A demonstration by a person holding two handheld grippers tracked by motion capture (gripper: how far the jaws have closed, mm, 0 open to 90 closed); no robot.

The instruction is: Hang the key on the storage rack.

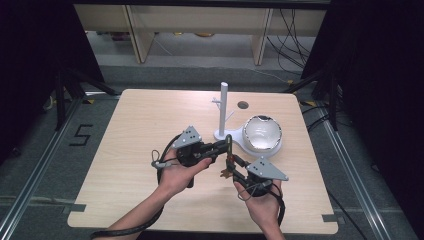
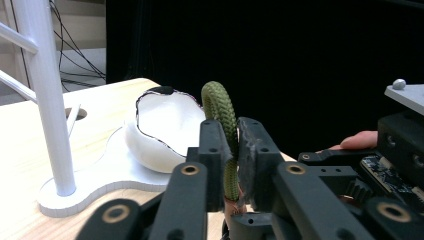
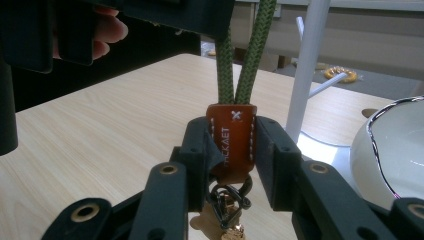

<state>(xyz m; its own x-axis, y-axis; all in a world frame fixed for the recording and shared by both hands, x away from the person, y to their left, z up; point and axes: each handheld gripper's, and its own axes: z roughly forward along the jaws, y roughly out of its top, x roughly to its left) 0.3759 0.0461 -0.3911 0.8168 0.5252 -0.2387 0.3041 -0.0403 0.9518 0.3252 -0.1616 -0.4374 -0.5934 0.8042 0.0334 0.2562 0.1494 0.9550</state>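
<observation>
Wooden table (image 1: 130, 150): both jaws clamp green braided cord loop (image 2: 223, 131), brown leather tab (image 3: 232, 142).

Left hand-held gripper (image 1: 224, 146): black body, grey three-cornered plate on top, black cable trailing in loop. Right hand-held gripper (image 1: 231, 167): same black build, grey plate with small screws at corners. Jaws: black linkage arms, brass-coloured pivot pins. Forearms bare, no sleeves. Gear teeth and circuit board visible on one body.

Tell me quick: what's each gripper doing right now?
Left gripper: shut on the green cord loop.
Right gripper: shut on the brown leather tab of the same cord.
</observation>
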